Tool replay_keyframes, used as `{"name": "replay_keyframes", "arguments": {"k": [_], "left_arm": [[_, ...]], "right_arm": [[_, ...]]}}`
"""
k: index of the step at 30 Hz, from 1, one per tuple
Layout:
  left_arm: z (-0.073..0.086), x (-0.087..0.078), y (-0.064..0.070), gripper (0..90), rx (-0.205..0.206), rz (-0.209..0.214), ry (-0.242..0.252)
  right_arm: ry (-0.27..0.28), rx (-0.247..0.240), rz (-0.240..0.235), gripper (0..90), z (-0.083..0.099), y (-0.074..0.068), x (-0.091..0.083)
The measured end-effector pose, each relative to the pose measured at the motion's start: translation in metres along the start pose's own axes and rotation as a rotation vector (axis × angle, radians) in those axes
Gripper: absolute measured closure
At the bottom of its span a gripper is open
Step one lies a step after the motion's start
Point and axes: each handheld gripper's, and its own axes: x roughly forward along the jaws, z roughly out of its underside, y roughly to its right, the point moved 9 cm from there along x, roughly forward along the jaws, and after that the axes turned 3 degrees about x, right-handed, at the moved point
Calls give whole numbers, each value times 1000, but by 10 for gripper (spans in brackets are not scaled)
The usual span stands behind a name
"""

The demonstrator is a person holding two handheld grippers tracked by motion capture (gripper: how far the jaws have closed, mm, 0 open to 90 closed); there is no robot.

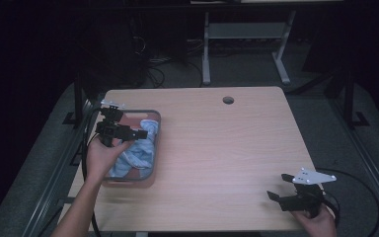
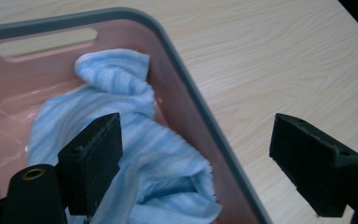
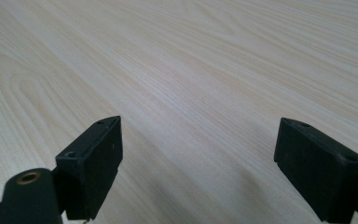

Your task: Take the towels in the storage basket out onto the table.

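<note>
1. Blue-and-white striped cloth point(image 1: 137, 152) lies crumpled inside a pink bin point(image 1: 157, 129) with a grey rim, which stands at the left side of the wooden surface point(image 1: 227, 158).
2. Over that bin hangs the left hand-held gripper point(image 1: 139, 134), held in the person's left hand point(image 1: 101, 155); its jaws are spread wide with nothing between them.
3. Seen from the left gripper view, one jaw sits above the cloth point(image 2: 135, 154) and the other is out past the bin's grey rim point(image 2: 191, 93), over bare wood; whether either jaw touches the fabric I cannot tell.
4. A slot handle is cut in the bin's far wall, and the cloth bunches up just below it.
5. Down at the near right corner of the surface, well apart from the bin, the right hand-held gripper point(image 1: 275, 196) is held low in the right hand point(image 1: 318, 222).
6. Its jaws too stand wide apart, and the right gripper view looks between them onto plain wood grain point(image 3: 191, 84).
</note>
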Motion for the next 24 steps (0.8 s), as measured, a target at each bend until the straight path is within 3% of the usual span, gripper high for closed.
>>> {"name": "replay_keyframes", "arguments": {"k": [10,24], "left_arm": [[14,0,-18,164,-35,-27,-16],[31,15,-31,166,-83,-46,-62]], "right_arm": [[-1,-6,-2,147,0,-1,1],[-7,-3,-11,147,0,-2,3]]}}
